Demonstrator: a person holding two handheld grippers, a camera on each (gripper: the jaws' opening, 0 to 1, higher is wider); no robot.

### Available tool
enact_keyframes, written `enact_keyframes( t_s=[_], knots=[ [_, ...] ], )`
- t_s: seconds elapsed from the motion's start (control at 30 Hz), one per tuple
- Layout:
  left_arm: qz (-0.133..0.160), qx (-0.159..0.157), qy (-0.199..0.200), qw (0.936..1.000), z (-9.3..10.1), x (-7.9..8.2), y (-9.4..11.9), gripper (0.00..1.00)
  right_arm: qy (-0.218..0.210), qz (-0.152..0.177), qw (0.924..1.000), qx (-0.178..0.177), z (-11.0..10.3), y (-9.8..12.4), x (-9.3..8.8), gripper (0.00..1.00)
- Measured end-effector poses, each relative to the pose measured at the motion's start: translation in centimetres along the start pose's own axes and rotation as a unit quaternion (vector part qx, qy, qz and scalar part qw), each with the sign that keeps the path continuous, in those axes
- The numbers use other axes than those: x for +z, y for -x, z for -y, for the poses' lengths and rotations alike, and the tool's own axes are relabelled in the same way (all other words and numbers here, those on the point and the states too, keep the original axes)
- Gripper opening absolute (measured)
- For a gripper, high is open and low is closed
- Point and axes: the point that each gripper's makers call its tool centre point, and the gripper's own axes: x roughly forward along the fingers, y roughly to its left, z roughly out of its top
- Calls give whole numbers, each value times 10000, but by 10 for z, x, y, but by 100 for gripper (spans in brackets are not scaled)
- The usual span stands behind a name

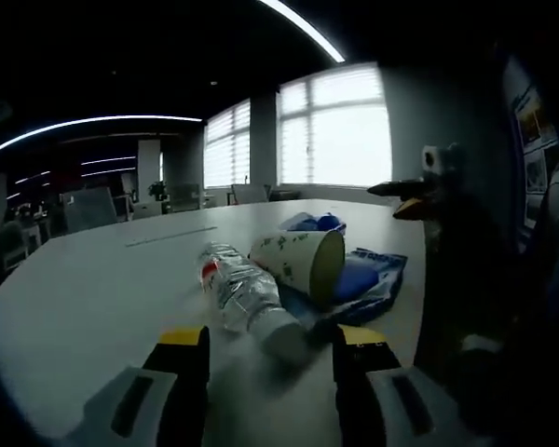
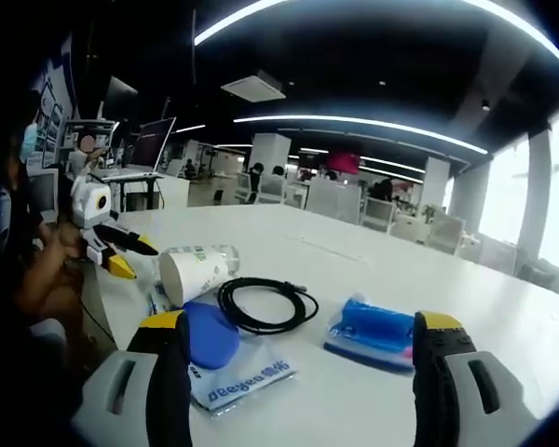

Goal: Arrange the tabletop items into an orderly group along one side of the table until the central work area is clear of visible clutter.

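Lying on its side on the white worktop [image 1: 84, 298], plastic water bottle [image 1: 247, 298] is touching tipped paper cup [image 1: 303, 263]; coiled black cable [image 2: 265, 303] and blue packet [image 2: 373, 331] are sitting nearby. Left tongs [image 1: 270, 358] and right tongs [image 2: 298, 349] are hovering released, grasping nothing.

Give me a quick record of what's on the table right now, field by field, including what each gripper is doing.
surface: white table
bottle: clear plastic water bottle, lying on its side
cup: white paper cup with green print, on its side, touching the bottle
cable: black coiled cable, flat on the table
pouch: blue plastic packet, right of the cable
mask: blue rounded object on a printed clear wrapper
left gripper: open, empty, just short of the bottle
right gripper: open, empty, above the table
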Motion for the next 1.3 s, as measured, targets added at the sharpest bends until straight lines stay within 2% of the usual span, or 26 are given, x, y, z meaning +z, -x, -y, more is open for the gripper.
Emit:
enact_keyframes(
  t_s=[0.33,0.6,0.67,0.8,1.13,1.3],
  knots=[
    [-40,-4,-62,10000,2,-5,-2,46,-10,-27,10000,-22,1,3,-3,96],
    [-66,40,-9,10000,1,-7,-4,38,-8,-56,10000,-3,-1,5,-6,96],
    [-64,-27,19,10000,4,-6,-5,38,-14,-85,10000,0,-1,5,-8,96],
    [-173,36,-55,9998,4,-9,-9,37,-19,-112,9999,17,-2,5,-10,96],
    [-194,-50,19,9998,9,-11,-14,34,-79,-221,9997,-27,4,8,-16,100],
    [-229,-29,19,9997,8,-11,-15,32,69,-698,9973,213,-5,11,-33,100]
  ],
)
